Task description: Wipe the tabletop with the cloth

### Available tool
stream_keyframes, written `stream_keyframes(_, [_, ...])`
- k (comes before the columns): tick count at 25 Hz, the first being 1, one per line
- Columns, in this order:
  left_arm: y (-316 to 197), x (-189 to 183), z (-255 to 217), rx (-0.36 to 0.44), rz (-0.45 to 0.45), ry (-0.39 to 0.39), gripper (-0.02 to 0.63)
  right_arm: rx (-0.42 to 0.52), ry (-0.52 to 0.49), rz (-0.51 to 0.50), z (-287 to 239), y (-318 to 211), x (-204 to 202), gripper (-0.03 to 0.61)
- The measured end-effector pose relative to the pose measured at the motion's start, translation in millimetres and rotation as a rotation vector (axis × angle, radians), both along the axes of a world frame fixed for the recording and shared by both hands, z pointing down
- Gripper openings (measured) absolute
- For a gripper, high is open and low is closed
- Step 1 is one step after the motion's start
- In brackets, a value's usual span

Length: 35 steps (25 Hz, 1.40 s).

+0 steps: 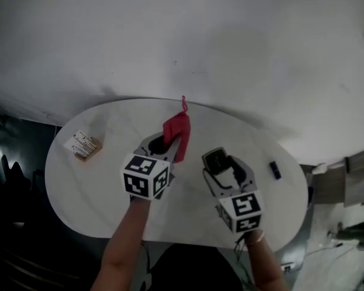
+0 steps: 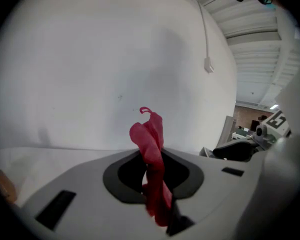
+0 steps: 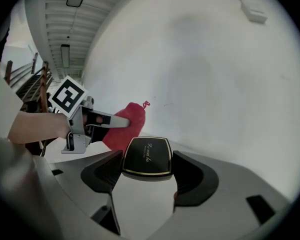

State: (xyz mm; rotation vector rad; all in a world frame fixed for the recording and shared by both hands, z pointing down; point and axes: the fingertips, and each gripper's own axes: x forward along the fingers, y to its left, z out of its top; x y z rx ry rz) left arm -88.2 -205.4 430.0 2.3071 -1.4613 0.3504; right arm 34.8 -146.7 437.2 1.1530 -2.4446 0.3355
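From the head view, a white, smooth, oval tabletop [image 1: 103, 187] stood against a plain pale wall. A small box of cards [image 1: 83, 145] lay near its left edge and a small black block [image 1: 275, 170] near its right edge, both well apart from the tools. The left tool [image 1: 165, 145] pinched a red cloth [image 1: 178, 129], which stood up limp and crumpled above the tabletop, a thin loop at its top. Just beside it, the right tool [image 1: 220, 164] clamped a flat black case [image 1: 214, 158].

In the left gripper view, the left tool [image 2: 152, 176] had its jaws pressed together on the cloth [image 2: 149, 139], whose soft folds rose between them and hung below. The right tool [image 2: 240, 149] showed at the right.

In the right gripper view, the right tool [image 3: 147, 171] gripped the glossy, rounded-square case [image 3: 146, 156] with a gold rim. Beyond it to the left, the left tool [image 3: 97, 119] held the cloth [image 3: 125, 126], apart from the case.
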Motion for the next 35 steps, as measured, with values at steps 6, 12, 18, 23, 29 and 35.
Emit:
stream_keyframes(6, [-56.4,81.4,18.7,-0.1,0.171,0.009,0.063,0.023,0.006,0.115,-8.0,-13.9,48.8,0.302])
stream_keyframes(12, [-107.2,135.6,57.5,-0.23,0.229,-0.01,0.061,-0.004,0.021,0.191,-6.0,-27.0,79.2,0.301])
stream_keyframes(18, [-125.9,138.4,92.8,-0.314,0.208,-0.112,0.061,0.009,-0.025,0.202,3.4,-49.3,74.7,0.302])
stream_keyframes(23, [-129.2,114.6,117.5,-0.352,0.195,-0.225,0.061,-0.022,-0.034,0.185,12.8,-53.7,58.1,0.302])
stream_keyframes(29, [-146.6,52.2,121.9,-0.359,0.118,-0.276,0.061,0.011,-0.023,0.156,8.5,-58.8,28.8,0.302])
stream_keyframes(35, [-138.9,-31.7,124.4,-0.39,0.005,-0.296,0.06,-0.017,0.002,0.11,13.5,-53.8,-4.0,0.301])
